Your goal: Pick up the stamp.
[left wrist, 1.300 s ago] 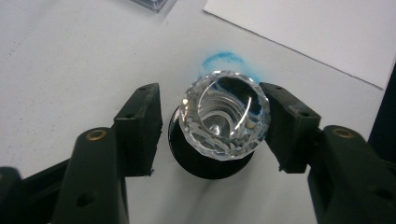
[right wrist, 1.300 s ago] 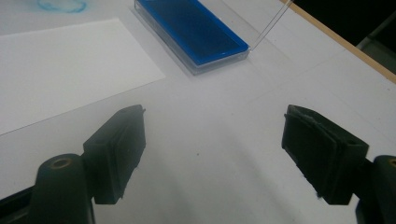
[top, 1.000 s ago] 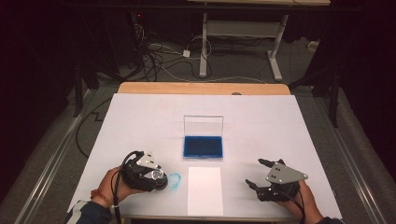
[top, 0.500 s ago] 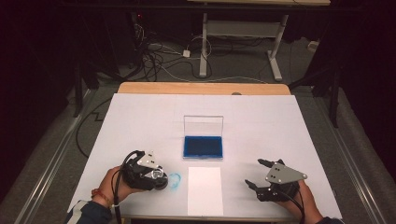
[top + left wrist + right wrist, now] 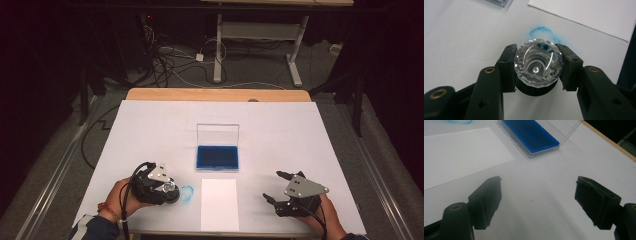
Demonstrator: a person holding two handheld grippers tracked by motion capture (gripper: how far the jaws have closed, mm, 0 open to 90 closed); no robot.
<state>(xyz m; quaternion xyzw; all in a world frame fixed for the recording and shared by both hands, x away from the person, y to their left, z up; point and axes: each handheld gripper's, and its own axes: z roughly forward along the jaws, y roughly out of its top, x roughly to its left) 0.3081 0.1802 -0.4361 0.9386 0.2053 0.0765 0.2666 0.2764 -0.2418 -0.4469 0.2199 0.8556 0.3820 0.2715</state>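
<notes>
Crystal stamp pinched by left gripper fingers (blue smudge beyond); right gripper fingers spread.

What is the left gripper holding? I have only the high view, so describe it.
Observer: The left gripper is shut on a stamp with a clear faceted knob and a black base. One pad presses on each side of the knob.
Operator: Now report the right gripper's jaws.
Observer: The right gripper is open. Its pads stand wide apart over bare table with nothing between them.
</notes>
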